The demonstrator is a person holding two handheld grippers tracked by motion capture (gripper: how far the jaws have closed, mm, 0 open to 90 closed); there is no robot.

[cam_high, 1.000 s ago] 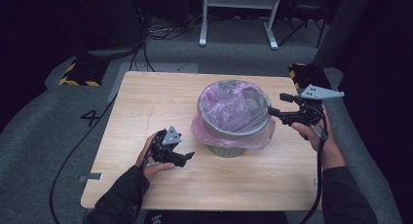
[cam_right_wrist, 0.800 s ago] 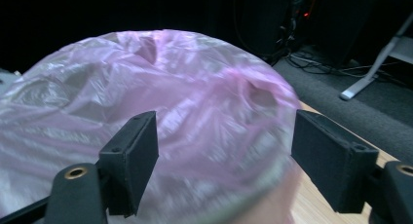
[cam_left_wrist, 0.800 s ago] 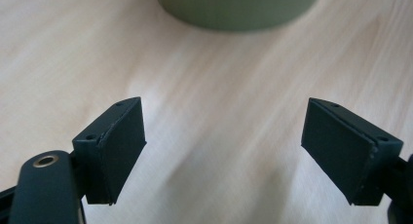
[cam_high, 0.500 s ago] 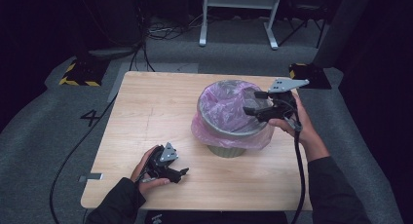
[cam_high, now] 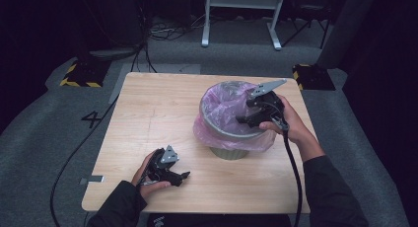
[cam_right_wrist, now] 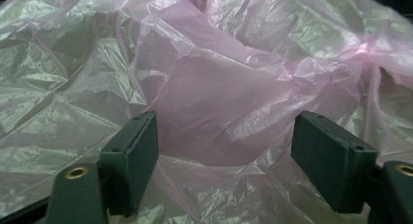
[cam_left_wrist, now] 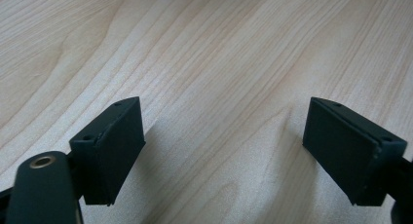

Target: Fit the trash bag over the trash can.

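Left tool point(cam_high: 183, 175) is rested low on the bench point(cam_high: 148, 113), jaws spread and empty, apparently parked clear of the work. At centre-right, the pink bin liner point(cam_high: 222, 101) is draped over the grey wastebasket point(cam_high: 229, 152). Right tool point(cam_high: 242, 121) is held over the basket's mouth, jaws released, liner folds between them ungripped.

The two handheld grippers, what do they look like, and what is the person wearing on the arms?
Both are black. The left gripper and right gripper each carry a grey three-cornered plate on top. The jaws end in flat, rectangular black pads with small screw holes, on links with brass-coloured rivets. A black cable trails from the right one. The person wears dark long sleeves.
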